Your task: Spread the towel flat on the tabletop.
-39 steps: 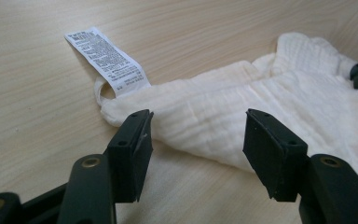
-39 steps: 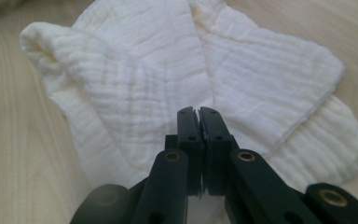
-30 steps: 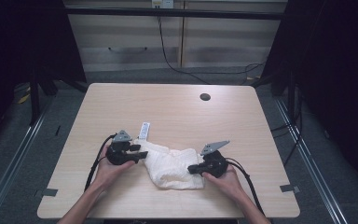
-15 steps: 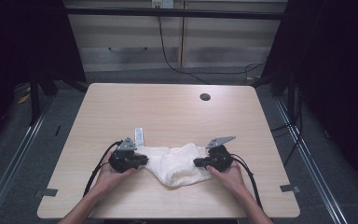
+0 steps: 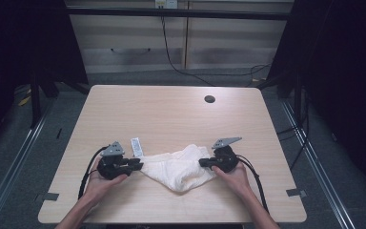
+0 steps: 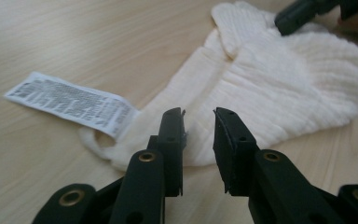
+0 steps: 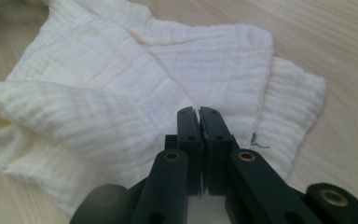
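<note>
the cream cloth (image 5: 178,167) lies lengthwise between the grippers: right gripper (image 5: 204,162) pinches one end, left gripper (image 5: 138,165) (jaws just reopened, narrowly apart) faces the other

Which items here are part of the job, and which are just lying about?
In the job:
- white cloth, with its care label
- left gripper, jaws apart at the cloth's edge
- right gripper, shut on the cloth

Lying about:
- table's grommet hole
- cables on the floor

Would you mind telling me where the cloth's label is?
In the high view, the label lies flat on the table, at the cloth's left end, just beyond the left gripper.
</note>
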Tool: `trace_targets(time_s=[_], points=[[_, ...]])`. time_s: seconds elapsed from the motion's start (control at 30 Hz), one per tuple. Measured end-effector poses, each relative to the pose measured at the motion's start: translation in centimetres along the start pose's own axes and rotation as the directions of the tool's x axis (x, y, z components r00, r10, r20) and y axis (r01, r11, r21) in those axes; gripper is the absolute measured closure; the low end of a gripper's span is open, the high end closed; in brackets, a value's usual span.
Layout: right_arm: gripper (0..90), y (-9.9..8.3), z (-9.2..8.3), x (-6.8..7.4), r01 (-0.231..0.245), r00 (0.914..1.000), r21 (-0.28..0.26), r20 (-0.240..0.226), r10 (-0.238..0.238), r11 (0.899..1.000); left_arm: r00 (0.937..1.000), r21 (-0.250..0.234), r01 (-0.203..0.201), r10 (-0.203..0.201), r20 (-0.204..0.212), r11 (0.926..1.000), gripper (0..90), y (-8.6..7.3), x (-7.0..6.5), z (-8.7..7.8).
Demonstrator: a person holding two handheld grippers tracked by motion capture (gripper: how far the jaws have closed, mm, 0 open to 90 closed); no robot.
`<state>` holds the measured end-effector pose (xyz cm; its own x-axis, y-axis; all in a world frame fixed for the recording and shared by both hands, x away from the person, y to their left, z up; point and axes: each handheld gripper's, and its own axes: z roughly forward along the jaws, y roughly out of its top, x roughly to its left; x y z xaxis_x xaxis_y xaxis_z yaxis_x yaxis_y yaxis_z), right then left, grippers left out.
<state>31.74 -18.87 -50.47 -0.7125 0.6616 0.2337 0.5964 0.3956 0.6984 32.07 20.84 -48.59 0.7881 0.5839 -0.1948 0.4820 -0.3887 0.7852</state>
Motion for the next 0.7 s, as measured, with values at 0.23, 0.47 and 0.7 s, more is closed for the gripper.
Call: trace_targets(time_s=[0.23, 0.47, 0.7], points=[[88.2, 0.0, 0.0, 0.0, 0.000, 1.0000, -0.004, -0.001, 0.000, 1.000, 0.9914, -0.019, 0.103, -0.104, -0.080, 0.9945, 60.5, 0.2, 2.6, 0.2], [88.1, -0.1, 0.0, 0.0, -0.003, 1.0000, -0.006, -0.001, 0.003, 1.000, 0.9937, 0.045, 0.076, -0.072, -0.086, 0.9961, 59.8, -0.2, 2.8, 1.1], [88.0, -0.1, 0.0, 0.1, 0.002, 1.0000, -0.006, 0.003, -0.002, 1.000, 0.9943, 0.078, 0.043, -0.035, -0.101, 0.9961, 54.2, -0.6, 2.2, 1.5]])
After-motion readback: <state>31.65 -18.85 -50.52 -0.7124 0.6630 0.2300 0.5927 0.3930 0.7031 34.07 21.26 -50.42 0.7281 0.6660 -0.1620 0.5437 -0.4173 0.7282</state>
